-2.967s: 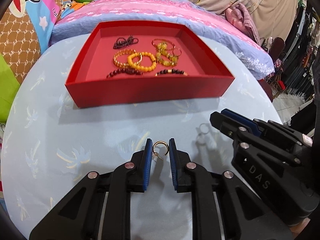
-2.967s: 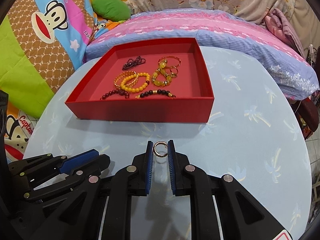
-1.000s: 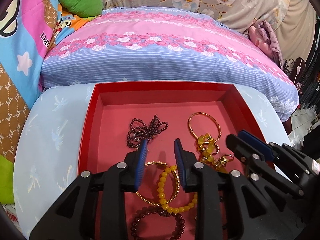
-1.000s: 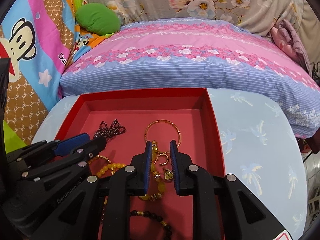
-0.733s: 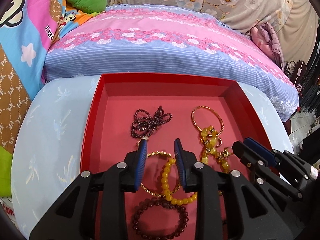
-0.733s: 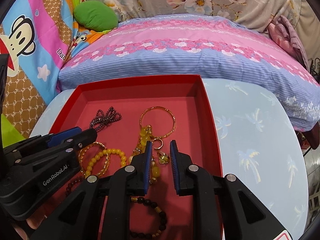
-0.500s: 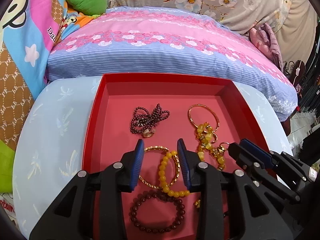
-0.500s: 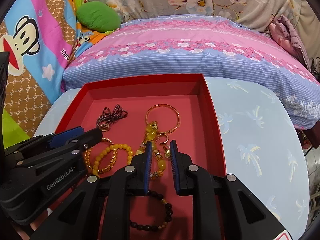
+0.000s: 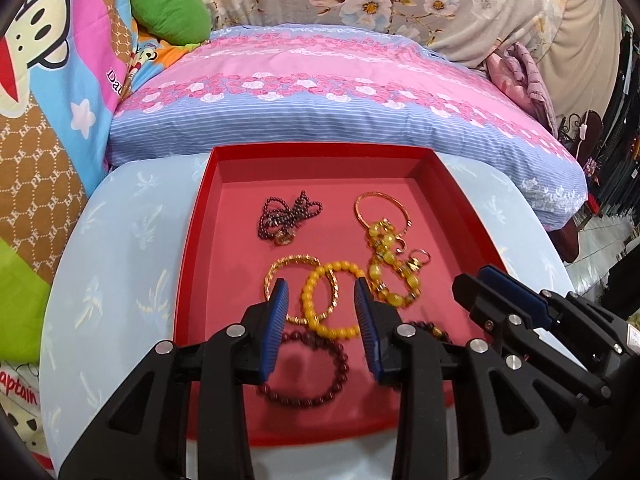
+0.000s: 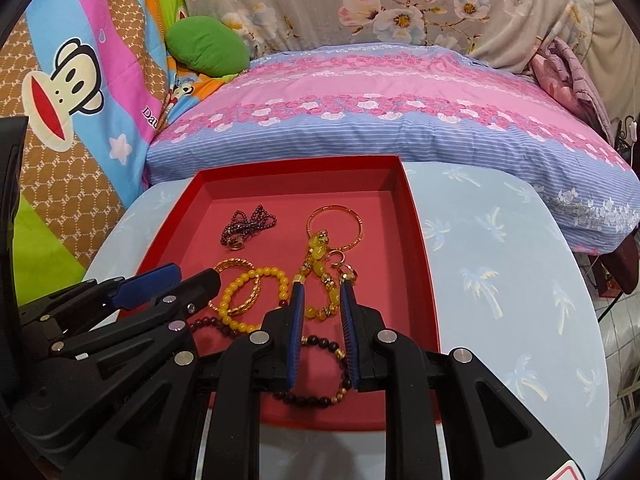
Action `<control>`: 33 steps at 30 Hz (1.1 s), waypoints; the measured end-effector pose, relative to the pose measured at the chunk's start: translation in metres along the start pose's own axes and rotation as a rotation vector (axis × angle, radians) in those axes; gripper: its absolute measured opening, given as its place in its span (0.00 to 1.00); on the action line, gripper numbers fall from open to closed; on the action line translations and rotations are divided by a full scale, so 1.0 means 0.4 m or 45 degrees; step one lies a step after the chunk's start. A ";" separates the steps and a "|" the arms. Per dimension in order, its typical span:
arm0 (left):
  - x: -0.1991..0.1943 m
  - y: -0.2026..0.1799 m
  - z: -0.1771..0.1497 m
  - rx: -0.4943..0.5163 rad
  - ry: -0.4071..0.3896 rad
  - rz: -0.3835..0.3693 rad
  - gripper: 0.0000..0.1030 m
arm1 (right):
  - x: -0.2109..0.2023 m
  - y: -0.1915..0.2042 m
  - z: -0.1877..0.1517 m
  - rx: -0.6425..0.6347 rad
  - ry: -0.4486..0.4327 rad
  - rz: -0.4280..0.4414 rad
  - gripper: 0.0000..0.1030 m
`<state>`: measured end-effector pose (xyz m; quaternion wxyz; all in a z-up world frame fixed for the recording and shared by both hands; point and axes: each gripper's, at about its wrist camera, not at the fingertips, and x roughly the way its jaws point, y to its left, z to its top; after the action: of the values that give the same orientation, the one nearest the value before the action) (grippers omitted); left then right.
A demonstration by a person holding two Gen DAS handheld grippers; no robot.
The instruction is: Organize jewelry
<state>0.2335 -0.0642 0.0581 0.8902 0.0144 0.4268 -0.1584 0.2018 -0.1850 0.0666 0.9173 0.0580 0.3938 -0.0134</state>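
Both tongs hover empty over the red tray (image 9: 192,240) — jewelry all inside.
Left tongs (image 9: 322,318) part-open and right tongs (image 10: 322,334) narrowly apart, nothing held; yellow bead bracelet (image 9: 334,300) lies just ahead of the left pair, toward the tray's near edge.

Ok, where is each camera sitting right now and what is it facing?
Left wrist: on the left gripper, angled down over the red tray; its own jaws show, open, right gripper at right.
Right wrist: on the right gripper, same downward angle; its own jaws show, nothing between them, left gripper at left.
Both share the tray, yellow bead bracelet and pink pillow.
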 end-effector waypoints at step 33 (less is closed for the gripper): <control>-0.152 0.037 -0.167 -0.102 -0.039 0.164 0.86 | -0.150 -0.036 -0.145 0.011 -0.034 -0.117 0.79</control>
<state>0.1519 -0.0229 0.0606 0.9049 0.0037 0.4173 -0.0836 0.1179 -0.1937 0.0690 0.9207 0.0438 0.3835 -0.0580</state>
